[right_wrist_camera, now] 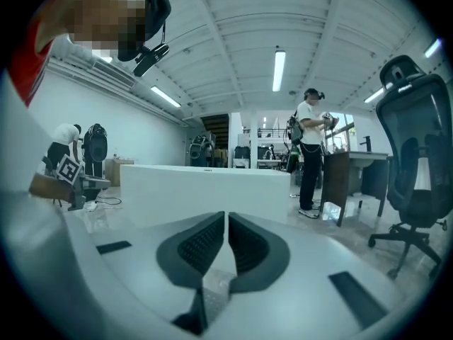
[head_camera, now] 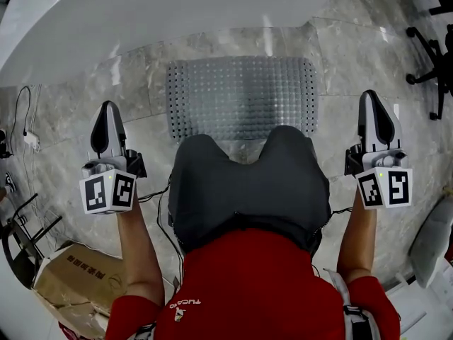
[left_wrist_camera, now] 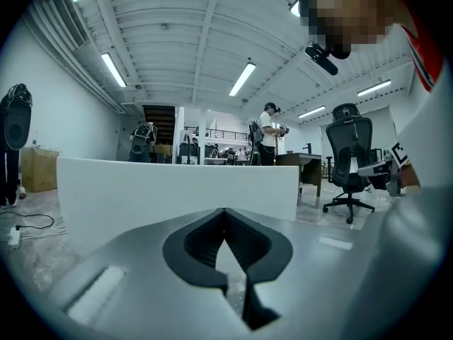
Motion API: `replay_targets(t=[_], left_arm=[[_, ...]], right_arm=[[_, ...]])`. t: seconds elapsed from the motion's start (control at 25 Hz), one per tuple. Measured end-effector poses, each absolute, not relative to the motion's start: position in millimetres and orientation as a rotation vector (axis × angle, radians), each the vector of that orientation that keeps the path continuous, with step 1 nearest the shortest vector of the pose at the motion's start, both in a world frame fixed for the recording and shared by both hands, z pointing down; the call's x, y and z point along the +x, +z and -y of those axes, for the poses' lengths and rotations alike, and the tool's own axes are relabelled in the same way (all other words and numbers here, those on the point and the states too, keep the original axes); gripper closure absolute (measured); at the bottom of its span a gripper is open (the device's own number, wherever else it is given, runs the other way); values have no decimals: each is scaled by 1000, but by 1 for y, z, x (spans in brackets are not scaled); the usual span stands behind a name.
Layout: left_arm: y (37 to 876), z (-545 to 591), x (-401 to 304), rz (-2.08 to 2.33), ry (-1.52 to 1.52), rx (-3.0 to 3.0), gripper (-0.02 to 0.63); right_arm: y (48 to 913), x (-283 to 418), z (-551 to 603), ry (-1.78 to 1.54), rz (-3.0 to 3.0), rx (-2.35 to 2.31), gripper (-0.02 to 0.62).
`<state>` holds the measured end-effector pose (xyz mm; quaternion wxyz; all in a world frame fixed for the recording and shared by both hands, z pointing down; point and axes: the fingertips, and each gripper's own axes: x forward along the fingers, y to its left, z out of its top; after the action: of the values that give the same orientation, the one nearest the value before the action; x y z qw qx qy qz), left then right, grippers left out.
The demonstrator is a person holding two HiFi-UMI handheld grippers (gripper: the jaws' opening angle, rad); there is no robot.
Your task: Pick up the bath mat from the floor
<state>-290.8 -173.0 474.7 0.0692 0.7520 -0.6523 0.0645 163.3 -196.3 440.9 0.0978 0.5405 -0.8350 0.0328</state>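
bath mat (head_camera: 242, 96) flat on marble floor (head_camera: 354, 55), beside white tub (head_camera: 141, 13), ahead of person's knees. left gripper (head_camera: 107, 122) and right gripper (head_camera: 374, 115) flank it, above floor, jaws pressed together, holding nothing.

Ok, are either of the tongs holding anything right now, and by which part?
Nothing is held. Left tongs and right tongs are shut and empty; the bath mat lies on the floor.

Grey marble-tile floor (head_camera: 354, 55): studded bath mat (head_camera: 241, 98) lies flat on it. Cardboard box (head_camera: 74, 278) lower left, office chair (head_camera: 432, 55) upper right.
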Motion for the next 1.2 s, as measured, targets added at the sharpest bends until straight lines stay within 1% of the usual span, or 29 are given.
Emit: replay_targets(t=[0.56,0.6,0.64,0.68,0.92,1.0,1.2], left_arm=[[578,177,-292,1865,240,2207,598],[586,177,-293,1857,249,2197,598],[594,177,-293,1848,259,2188,597],[601,177,-293,1839,268,2178,592],[646,180,-291,1766,334,2133,529],[661,181,-290,1741,360,2120,512],[703,183,-288,1667,453,2083,475]], right_arm=[[537,183,203,183,2411,1595,586],[545,184,205,196,2404,1587,564],[554,184,206,209,2395,1576,524],[563,185,208,221,2387,1566,512],[608,191,215,293,2346,1514,478],[623,194,217,318,2330,1497,452],[661,204,220,386,2269,1472,419]])
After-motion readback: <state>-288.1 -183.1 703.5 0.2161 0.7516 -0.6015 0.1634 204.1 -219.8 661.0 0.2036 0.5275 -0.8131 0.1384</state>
